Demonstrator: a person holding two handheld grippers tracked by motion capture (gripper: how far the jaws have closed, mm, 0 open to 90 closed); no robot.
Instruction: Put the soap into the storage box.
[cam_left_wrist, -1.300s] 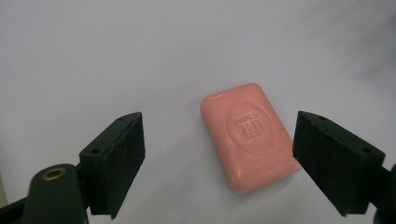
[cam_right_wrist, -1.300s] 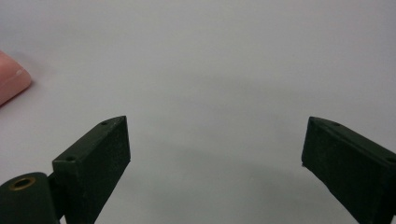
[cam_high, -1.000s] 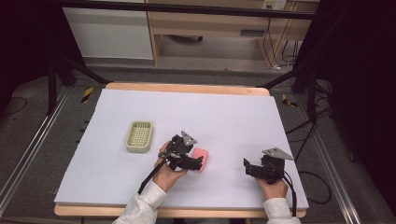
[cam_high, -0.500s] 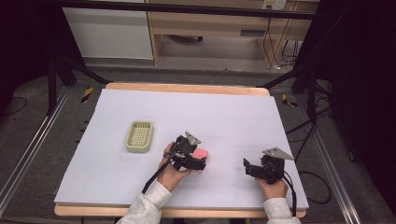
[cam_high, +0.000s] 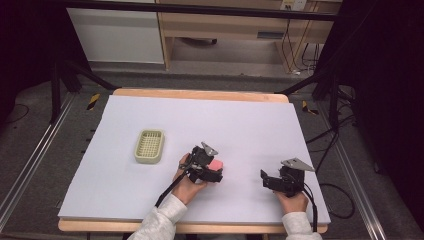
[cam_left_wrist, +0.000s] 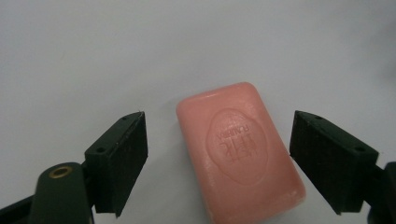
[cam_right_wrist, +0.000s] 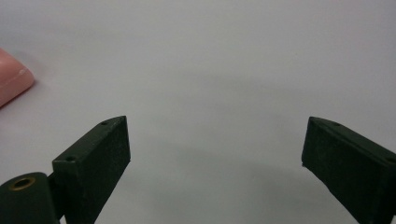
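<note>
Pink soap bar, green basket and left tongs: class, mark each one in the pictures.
pink soap bar (cam_left_wrist: 236, 149), left gripper view, on its stamped top face.
green basket (cam_high: 149, 146), high view, on its mesh floor.
left tongs (cam_left_wrist: 217, 156), left gripper view, midway between the open tips, astride the soap.

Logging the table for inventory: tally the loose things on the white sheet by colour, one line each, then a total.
Pink: 1, the soap bar, lying between the left gripper's open jaws, which have just been closing.
Pale green: 1, the soap dish.
Total: 2
</note>
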